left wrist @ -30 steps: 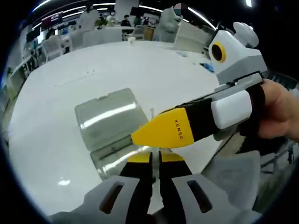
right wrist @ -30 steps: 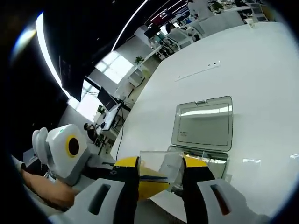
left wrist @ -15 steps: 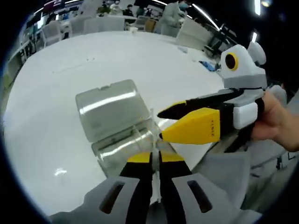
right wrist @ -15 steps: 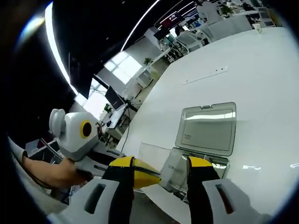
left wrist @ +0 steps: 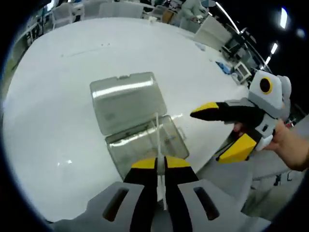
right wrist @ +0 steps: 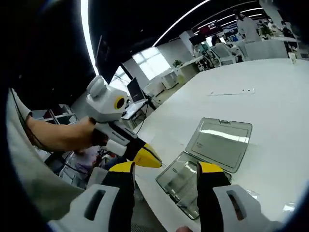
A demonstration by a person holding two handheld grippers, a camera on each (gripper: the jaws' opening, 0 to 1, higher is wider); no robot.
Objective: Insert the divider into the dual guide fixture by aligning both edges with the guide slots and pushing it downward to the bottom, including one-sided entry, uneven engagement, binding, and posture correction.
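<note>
A clear plastic box stands on the white table, its lid laid open behind the base. My left gripper is shut on a thin clear divider, seen edge-on and upright over the base. I cannot tell whether the divider's edges sit in the slots. My right gripper hangs open to the right of the box, off the table's edge, with nothing between its fingers. In the right gripper view its own jaws stand wide apart, and the left gripper reaches in from the left toward the base.
The table's near edge runs just beside the box. A person's hand holds the right gripper. Chairs, desks and people stand far behind the table. A small blue thing lies at the far right rim.
My right gripper has drawn back from the divider to the right, off the table's edge, with its jaws spread wider. My left gripper keeps its hold on the divider over the box.
</note>
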